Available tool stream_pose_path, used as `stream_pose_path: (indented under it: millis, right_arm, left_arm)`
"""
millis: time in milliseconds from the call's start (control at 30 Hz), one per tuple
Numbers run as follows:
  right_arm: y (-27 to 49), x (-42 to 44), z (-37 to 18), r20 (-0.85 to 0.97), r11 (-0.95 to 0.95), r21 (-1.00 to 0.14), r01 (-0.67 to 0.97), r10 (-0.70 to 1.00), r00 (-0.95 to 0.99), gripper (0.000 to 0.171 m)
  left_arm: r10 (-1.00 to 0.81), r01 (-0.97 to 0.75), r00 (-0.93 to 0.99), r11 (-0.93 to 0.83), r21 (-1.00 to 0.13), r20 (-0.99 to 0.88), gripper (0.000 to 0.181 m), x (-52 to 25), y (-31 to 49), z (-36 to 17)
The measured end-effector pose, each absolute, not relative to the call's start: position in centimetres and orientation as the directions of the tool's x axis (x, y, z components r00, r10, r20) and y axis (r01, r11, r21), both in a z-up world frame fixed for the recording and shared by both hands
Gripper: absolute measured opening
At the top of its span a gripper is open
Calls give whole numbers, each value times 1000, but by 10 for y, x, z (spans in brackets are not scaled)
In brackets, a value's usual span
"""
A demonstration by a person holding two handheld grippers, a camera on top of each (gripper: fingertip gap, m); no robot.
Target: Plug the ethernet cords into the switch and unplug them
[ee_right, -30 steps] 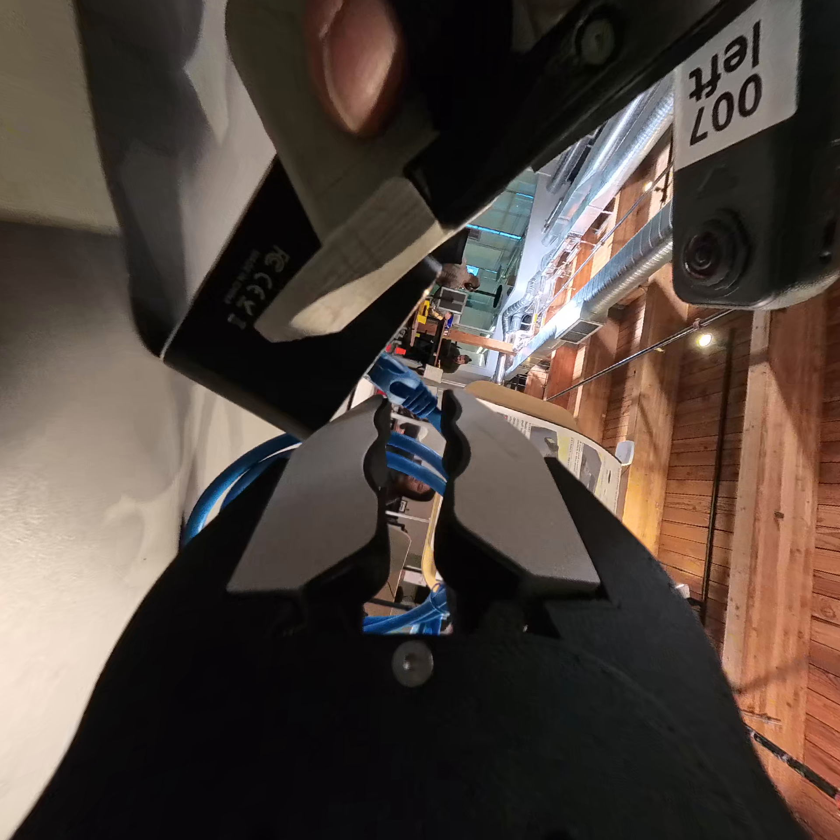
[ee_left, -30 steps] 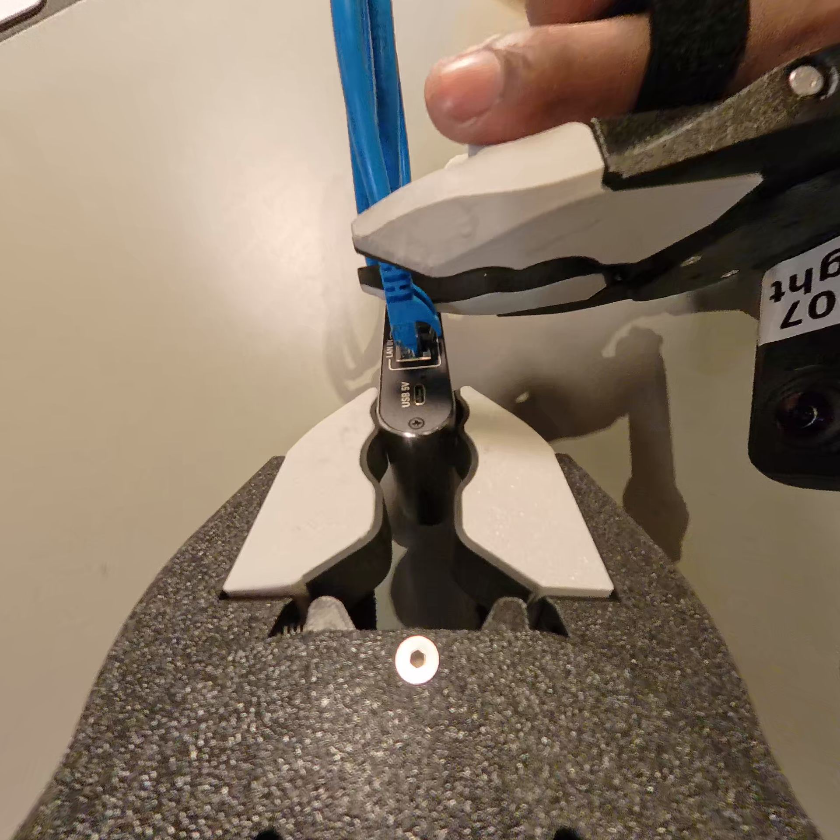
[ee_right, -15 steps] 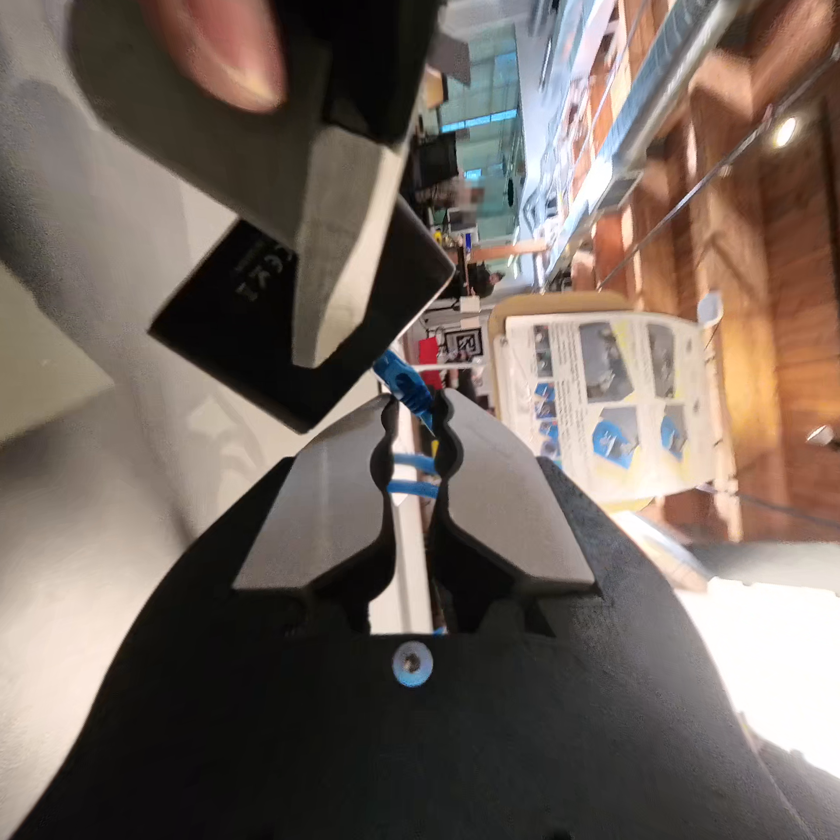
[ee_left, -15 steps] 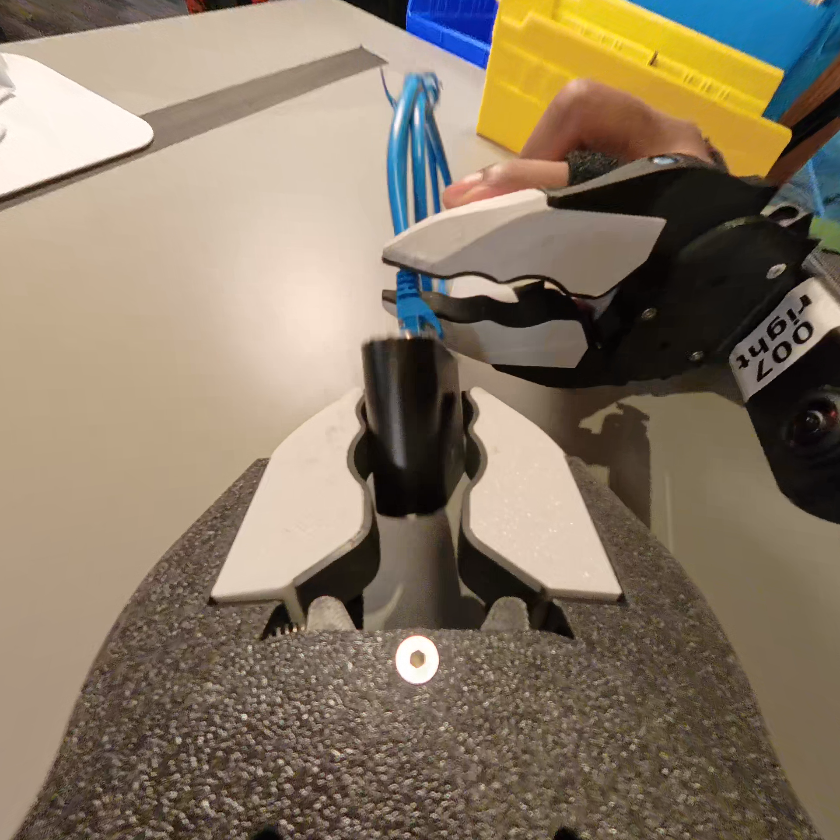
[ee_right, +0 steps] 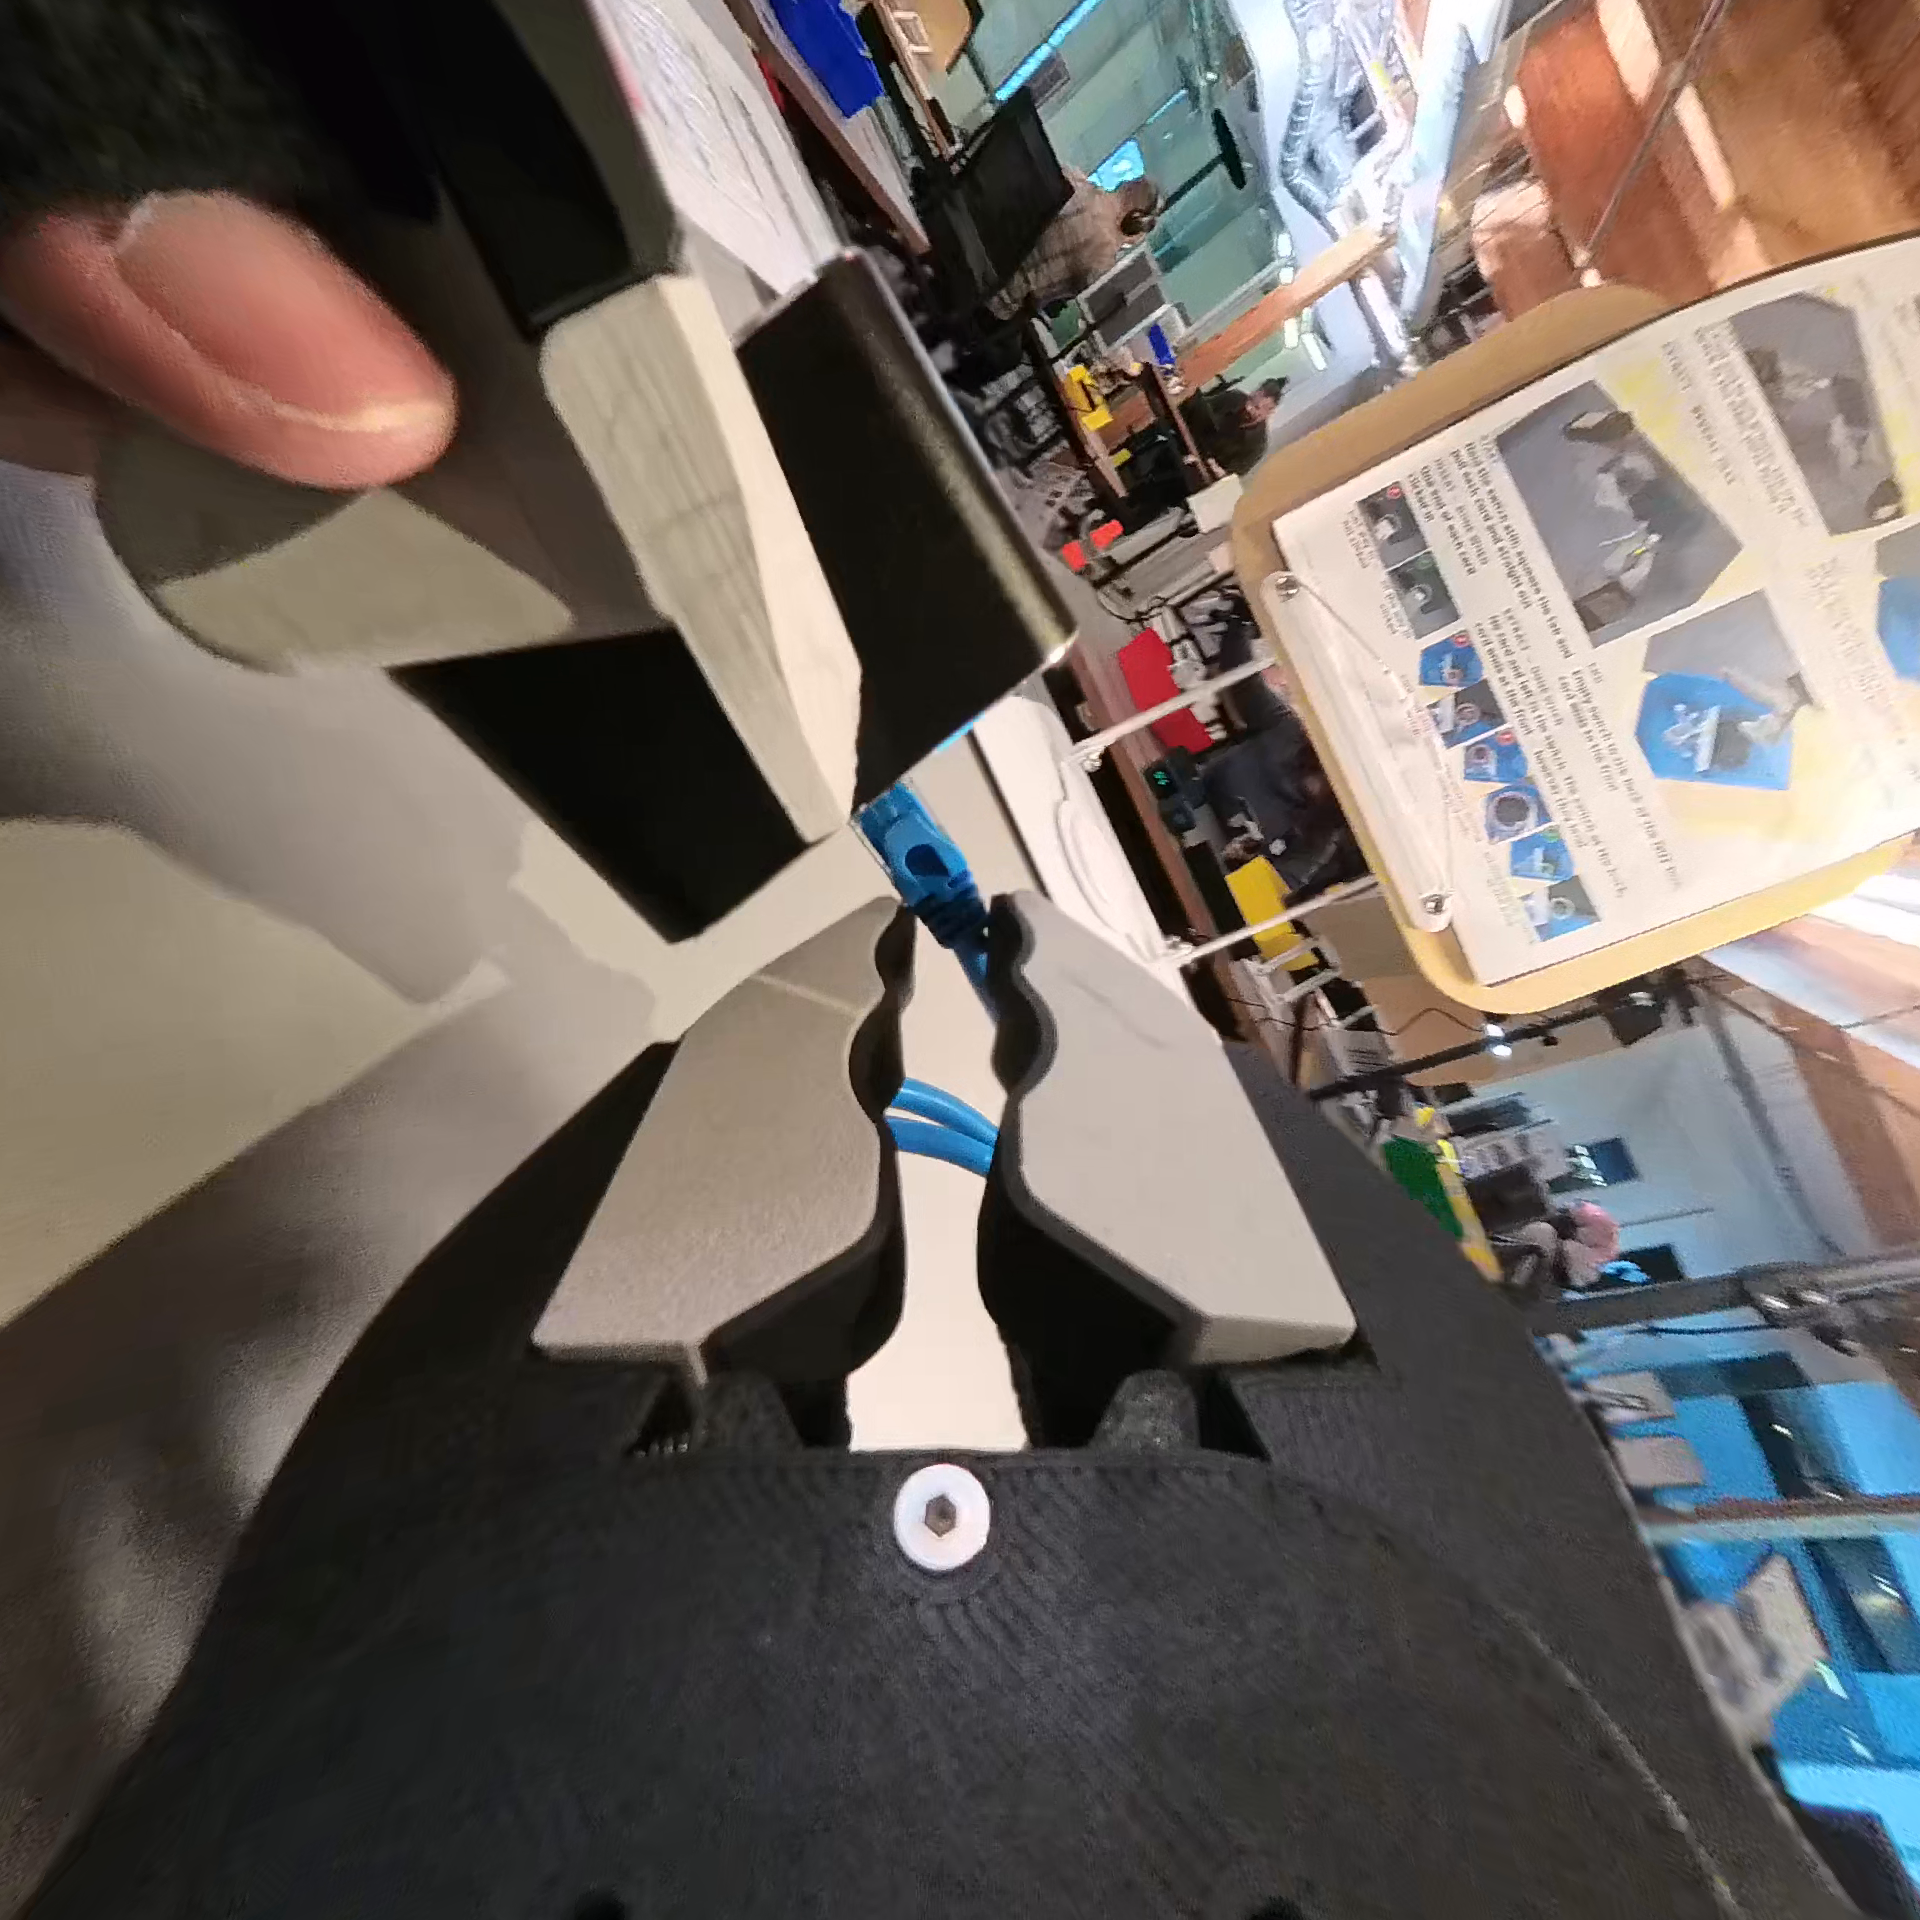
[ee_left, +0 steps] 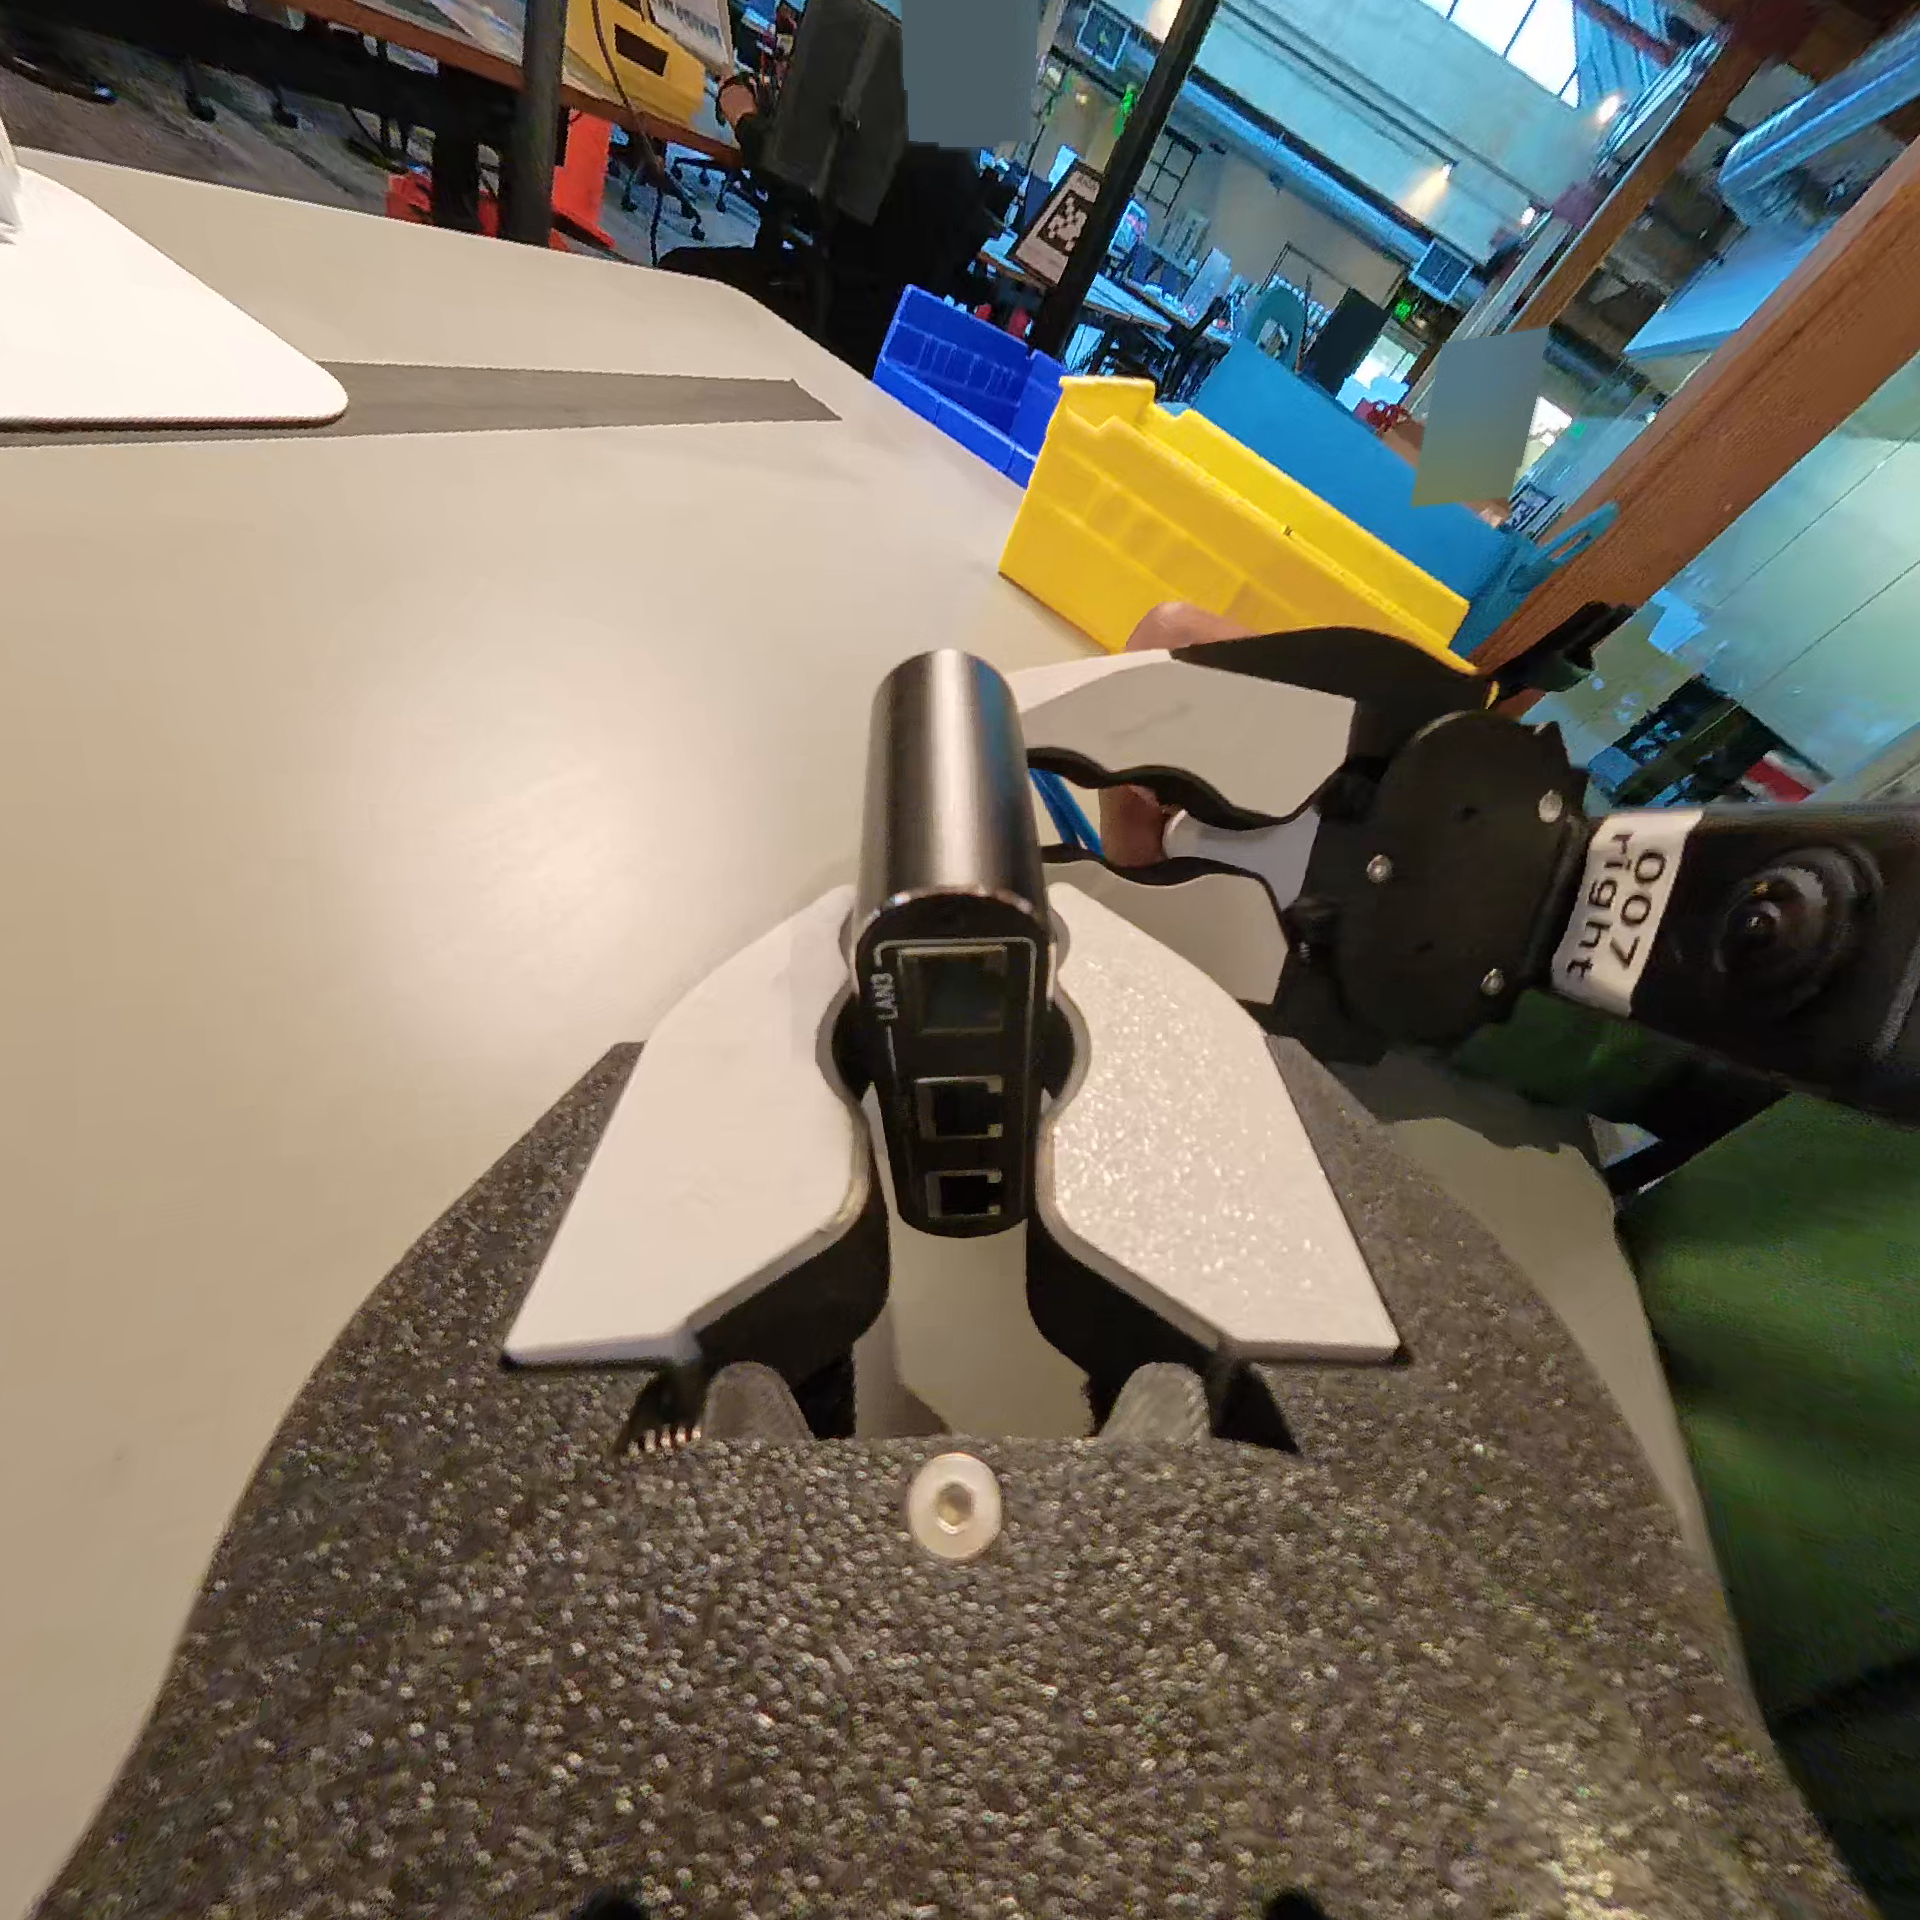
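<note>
In the left wrist view, we see our left tongs clamped on the small black oblong ethernet switch, gripping it by its two long sides. The switch is held in the air above the pale grey worktop, with one narrow end face turned back toward the camera; that face shows three empty square ports stacked one above another. Just beyond the switch and to its right, our right tongs reach in from the side, and a short stretch of the blue ethernet cord shows between their fingers. A yellow plastic bin and a blue plastic bin stand at the far edge of the worktop, and a white rounded mat lies at the far left.

In the right wrist view, we see the right tongs closed on the blue cord just behind its plug, whose tip sticks out past the fingertips. The plug sits just below the near corner of the black switch; whether the two touch we cannot tell. The left tongs' pale fingers bracket the switch, with a person's thumb resting on them. A printed sheet on a wooden board stands in the background.
</note>
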State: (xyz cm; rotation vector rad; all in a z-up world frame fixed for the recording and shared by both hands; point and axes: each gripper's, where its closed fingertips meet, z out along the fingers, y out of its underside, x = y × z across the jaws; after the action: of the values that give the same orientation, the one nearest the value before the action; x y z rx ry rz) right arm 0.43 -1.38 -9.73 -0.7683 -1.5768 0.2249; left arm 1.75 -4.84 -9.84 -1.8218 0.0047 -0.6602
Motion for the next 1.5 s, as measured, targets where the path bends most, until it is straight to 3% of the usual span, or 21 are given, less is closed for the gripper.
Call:
stream_pose_path:
  millis: [233, 333, 467, 600, 967, 1200, 1500]
  right_arm:
    - [-32, 22, -86, 541, 570, -800, 189, 821, -183, 32]
    - [-29, 31, -73, 593, 619, -775, 131, 783, -191, 36]
    - [-41, 40, -71, 725, 753, -655, 66, 651, -227, 37]
    - [-56, 43, -80, 757, 794, -607, 35, 592, -277, 39]
    - [-67, 48, -76, 687, 732, -682, -2, 639, -345, 31]
    - [-68, 50, -82, 740, 802, -596, 30, 564, -367, 31]
    - [-73, 51, -83, 713, 788, -614, 52, 581, -393, 21]
  left_arm:
    - [-374, 23, 919, -265, -964, 124, 27, 2, -54, -94]
    - [-442, -171, 893, -156, -973, -86, 27, 8, -60, -90]
    - [-479, -385, 808, 12, -923, -343, 27, 23, -68, -87]
    - [-502, -405, 774, 76, -911, -386, 28, 34, -71, -85]
    - [-503, -481, 722, 128, -868, -474, 28, 42, -74, -90]
    - [-483, -600, 653, 140, -787, -584, 28, 49, -74, -95]
    - [-478, -583, 662, 156, -797, -578, 28, 53, -76, -90]
